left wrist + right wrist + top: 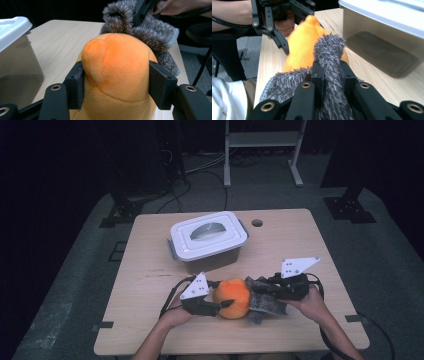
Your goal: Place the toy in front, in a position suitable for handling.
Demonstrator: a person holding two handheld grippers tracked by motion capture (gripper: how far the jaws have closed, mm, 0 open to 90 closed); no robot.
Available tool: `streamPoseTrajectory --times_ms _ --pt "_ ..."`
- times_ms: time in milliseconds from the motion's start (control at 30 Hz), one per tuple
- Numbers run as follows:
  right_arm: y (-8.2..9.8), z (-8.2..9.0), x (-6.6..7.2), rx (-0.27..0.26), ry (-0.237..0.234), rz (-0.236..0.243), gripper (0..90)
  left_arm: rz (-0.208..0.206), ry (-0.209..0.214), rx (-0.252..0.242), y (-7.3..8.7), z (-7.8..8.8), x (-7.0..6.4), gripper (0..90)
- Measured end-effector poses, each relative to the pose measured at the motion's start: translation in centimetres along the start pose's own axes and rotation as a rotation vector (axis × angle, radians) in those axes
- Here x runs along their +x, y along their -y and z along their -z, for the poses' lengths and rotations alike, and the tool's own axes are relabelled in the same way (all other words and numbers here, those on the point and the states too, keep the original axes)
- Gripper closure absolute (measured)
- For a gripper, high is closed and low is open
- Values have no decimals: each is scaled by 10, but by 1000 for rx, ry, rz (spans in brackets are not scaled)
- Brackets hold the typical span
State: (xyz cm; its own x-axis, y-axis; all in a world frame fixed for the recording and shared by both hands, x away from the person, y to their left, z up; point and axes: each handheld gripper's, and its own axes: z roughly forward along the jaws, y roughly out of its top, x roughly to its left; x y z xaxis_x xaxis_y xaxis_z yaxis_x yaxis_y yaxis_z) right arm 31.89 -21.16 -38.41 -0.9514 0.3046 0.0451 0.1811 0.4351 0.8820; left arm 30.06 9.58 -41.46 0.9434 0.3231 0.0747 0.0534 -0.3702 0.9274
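**Soft toy held at both ends**

Dark room, pale wooden table. Both my grippers have the plush toy now, close to my edge of the table. My left gripper squeezes its orange body. My right gripper is clamped tight on its grey furry part. Behind it sits the plastic box, lid on. I think the grabbing is done. Moving the toy is left.
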Motion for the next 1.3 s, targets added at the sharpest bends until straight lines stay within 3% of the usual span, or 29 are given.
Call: streamPoseTrajectory --times_ms 67,167,233,400,633,767,867,933,1033,1167,1300 --pt "1 0 -1 -2 -3 -5 772 -1 2 5 0 0 0 384" --pt "-2 -4 2 -8 -19 4 772 -37 26 8 -3 -6 -8 385" --pt "-12 -11 8 -1 -38 34 771 -79 31 25 -5 -9 -15 383" --pt "-18 -14 8 3 -58 41 771 -104 37 23 -3 -7 -16 384" --pt "2 -1 -7 1 -30 -36 772 -120 13 18 -1 -3 -11 386" --pt "-6 8 -3 -14 -33 -16 771 -122 -14 5 -2 -3 -11 386" --pt "-17 9 1 -36 -48 9 771 -151 1 16 -1 -4 -14 385" --pt "-21 7 3 -41 -57 20 771 -164 5 17 0 -5 -16 384" --pt "-28 -7 5 -27 -80 21 770 -226 36 22 -1 -7 -23 376" --pt "-23 -24 4 22 -104 10 770 -247 45 35 1 -6 -24 373" --pt "-11 -20 -1 9 -103 -25 769 -224 32 29 3 -4 -20 373"
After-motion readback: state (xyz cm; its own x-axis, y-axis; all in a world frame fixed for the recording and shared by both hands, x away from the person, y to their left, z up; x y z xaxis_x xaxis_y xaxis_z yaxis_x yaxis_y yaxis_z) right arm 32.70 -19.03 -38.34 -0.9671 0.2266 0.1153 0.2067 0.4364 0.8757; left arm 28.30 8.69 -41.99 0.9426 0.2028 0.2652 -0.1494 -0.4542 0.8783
